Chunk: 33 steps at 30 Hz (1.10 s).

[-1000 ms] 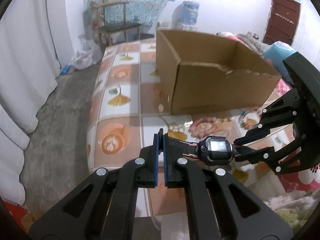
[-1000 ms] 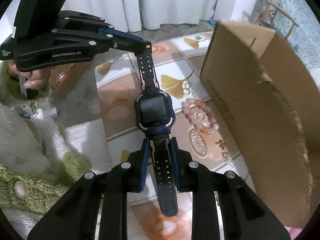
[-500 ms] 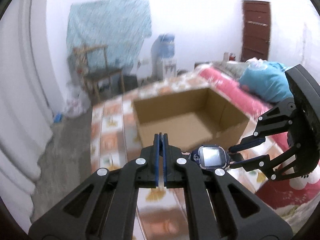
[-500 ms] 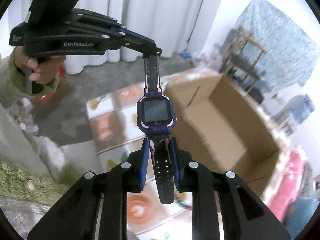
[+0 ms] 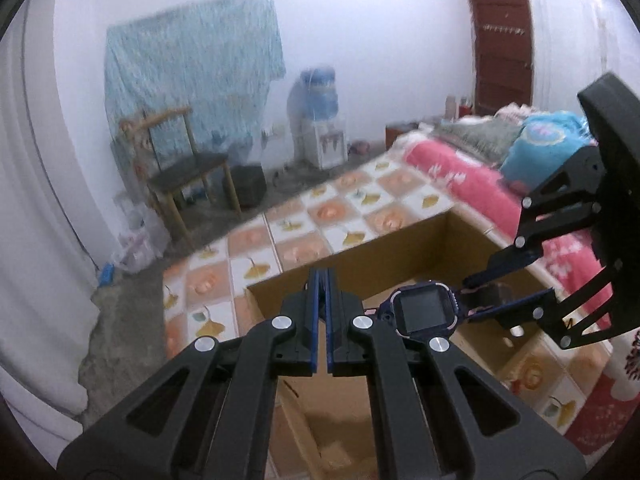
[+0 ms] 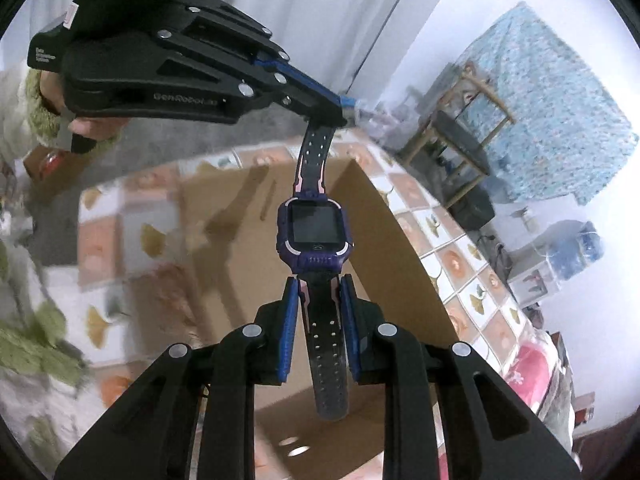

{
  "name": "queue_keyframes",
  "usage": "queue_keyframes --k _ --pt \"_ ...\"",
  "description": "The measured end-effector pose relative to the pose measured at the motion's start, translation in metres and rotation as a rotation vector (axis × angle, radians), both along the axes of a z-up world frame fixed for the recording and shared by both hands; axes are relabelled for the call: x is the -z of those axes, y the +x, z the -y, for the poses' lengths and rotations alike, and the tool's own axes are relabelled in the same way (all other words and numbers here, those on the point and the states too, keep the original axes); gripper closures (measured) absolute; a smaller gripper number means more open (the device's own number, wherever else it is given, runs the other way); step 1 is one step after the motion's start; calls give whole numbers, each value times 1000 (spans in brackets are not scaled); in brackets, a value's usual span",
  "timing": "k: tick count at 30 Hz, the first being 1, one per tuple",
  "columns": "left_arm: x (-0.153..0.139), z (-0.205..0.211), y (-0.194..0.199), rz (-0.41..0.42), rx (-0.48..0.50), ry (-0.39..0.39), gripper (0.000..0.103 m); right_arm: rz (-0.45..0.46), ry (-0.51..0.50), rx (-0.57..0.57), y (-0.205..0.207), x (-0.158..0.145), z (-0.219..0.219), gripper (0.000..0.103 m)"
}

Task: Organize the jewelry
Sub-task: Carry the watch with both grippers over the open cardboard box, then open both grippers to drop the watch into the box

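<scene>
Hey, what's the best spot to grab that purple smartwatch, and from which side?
Grip the smartwatch by its flat strap, not the bulky case, coming in along the band with pads on the strap's narrow edges, as the right gripper does.

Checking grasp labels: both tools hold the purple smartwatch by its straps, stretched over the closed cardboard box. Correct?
Not quite: the cardboard box is open, not closed; the right wrist view looks straight into its bare interior under the watch. The rest holds: the left tool pinches one strap end, the right tool clamps the other, and the watch hangs stretched between them above the box.
</scene>
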<state>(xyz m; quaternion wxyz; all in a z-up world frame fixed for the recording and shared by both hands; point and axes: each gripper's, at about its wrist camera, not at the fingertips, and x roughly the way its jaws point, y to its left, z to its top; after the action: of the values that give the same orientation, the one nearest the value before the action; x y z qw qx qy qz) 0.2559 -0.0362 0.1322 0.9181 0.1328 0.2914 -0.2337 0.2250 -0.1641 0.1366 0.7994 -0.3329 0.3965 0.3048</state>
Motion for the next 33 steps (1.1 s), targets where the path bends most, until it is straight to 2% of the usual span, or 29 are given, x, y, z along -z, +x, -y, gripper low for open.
queue_keyframes --k 6,10,13,15,19,21,24,26,27,28,29,30,32,33 --pt "55 13 64 -169 -57 102 101 -131 -23 -35 63 49 4 82" --pt "83 19 84 -243 -86 200 101 -186 -45 -26 94 82 3 81" --pt "95 20 96 -315 -110 241 101 -201 -71 -17 104 98 0 81" --pt "98 22 100 -331 -116 254 101 -208 -109 2 108 104 -2 81" --pt "98 22 99 -333 -129 258 95 -126 -112 40 100 92 1 71" --pt "95 19 96 -331 -137 237 92 -103 -109 70 97 84 4 70" --pt "81 11 87 -317 -143 173 77 -42 -85 124 79 59 16 69" --pt "65 2 75 -286 -149 128 58 8 -51 172 61 37 26 61" --pt "53 -6 64 -256 -156 98 54 33 -30 199 53 27 31 59" --pt "44 -12 54 -233 -159 78 45 53 3 225 44 14 36 57" --pt "32 -21 38 -201 -162 46 36 74 57 256 27 -2 41 54" --pt "22 -30 23 -179 -159 17 32 93 119 287 14 -17 46 52" --pt "10 -46 -4 -141 -151 -42 17 129 260 363 -21 -43 56 34" --pt "5 -59 -26 -121 -149 -86 17 149 314 407 -43 -50 57 30"
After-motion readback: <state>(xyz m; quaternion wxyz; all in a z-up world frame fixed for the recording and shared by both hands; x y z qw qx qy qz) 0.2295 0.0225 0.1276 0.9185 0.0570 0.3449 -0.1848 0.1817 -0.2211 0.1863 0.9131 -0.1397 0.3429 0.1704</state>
